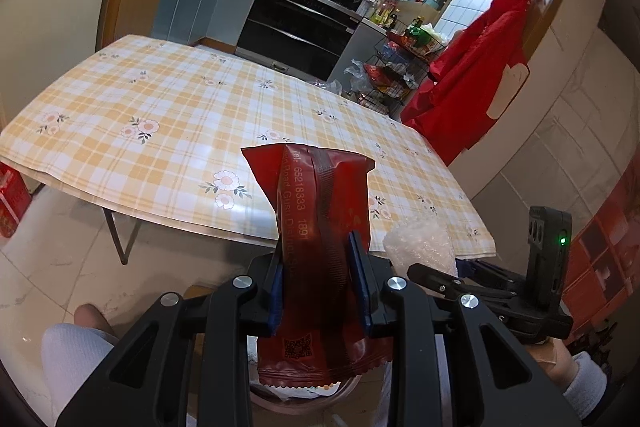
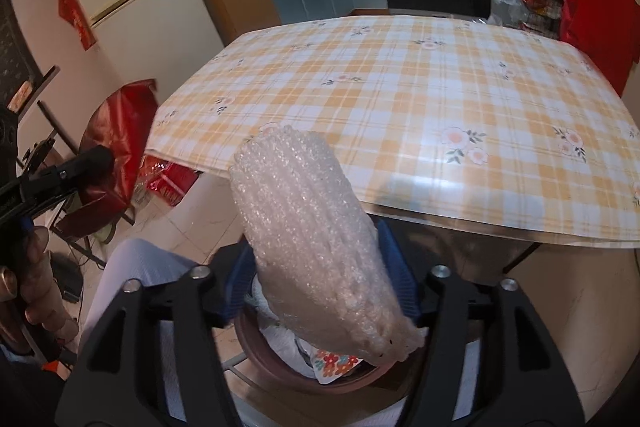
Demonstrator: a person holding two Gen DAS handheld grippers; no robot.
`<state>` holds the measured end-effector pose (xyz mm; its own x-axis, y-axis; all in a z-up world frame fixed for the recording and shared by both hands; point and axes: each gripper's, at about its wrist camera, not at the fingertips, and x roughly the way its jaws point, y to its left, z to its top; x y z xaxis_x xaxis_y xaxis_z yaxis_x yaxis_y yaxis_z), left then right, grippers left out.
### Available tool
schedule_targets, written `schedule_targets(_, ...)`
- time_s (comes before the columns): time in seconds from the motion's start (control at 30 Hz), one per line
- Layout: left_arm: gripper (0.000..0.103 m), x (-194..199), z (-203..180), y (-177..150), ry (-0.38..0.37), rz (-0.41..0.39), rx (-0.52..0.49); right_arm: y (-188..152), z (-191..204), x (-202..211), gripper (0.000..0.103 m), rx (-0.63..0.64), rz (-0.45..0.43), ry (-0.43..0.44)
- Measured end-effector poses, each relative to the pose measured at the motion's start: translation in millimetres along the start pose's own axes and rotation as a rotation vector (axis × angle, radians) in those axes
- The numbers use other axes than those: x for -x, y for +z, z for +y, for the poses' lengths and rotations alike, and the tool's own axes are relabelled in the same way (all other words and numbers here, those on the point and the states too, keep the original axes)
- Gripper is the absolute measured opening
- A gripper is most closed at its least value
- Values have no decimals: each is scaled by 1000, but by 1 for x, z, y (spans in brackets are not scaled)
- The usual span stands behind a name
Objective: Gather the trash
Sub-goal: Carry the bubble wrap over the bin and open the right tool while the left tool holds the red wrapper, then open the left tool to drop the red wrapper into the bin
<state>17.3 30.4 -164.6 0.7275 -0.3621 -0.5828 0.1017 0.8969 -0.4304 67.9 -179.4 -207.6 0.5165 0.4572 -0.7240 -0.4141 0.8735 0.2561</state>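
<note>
Left tongs [image 1: 320,277] are clamping a red wrapper [image 1: 316,227] above the brown bin [image 2: 280,359], while right tongs [image 2: 320,275] are standing spread, a bubble-wrap roll [image 2: 316,239] leaning loosely between them, near the counter [image 2: 400,99].

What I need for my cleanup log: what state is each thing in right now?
Left gripper: shut on red wrapper.
Red wrapper: upright, pinched mid-length.
Right gripper: open.
Bubble wrap: tilted between open jaws, over bin.
Bin: uncovered, paper already inside.
</note>
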Motion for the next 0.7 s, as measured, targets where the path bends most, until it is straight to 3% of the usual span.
schedule_targets(0.2,28,-7,-2,0,-4,10,-12,10,2,9,85,1,-46,14)
schedule_targets(0.3,28,-14,-2,-4,-2,32,-17,11,0,13,91,6,-73,-24)
schedule_targets(0.5,28,-32,-8,-15,-7,103,-44,13,-19,27,95,-38,-160,-133)
schedule_targets(0.7,29,-46,-24,-25,-35,164,-113,13,-45,39,96,-97,-209,-180)
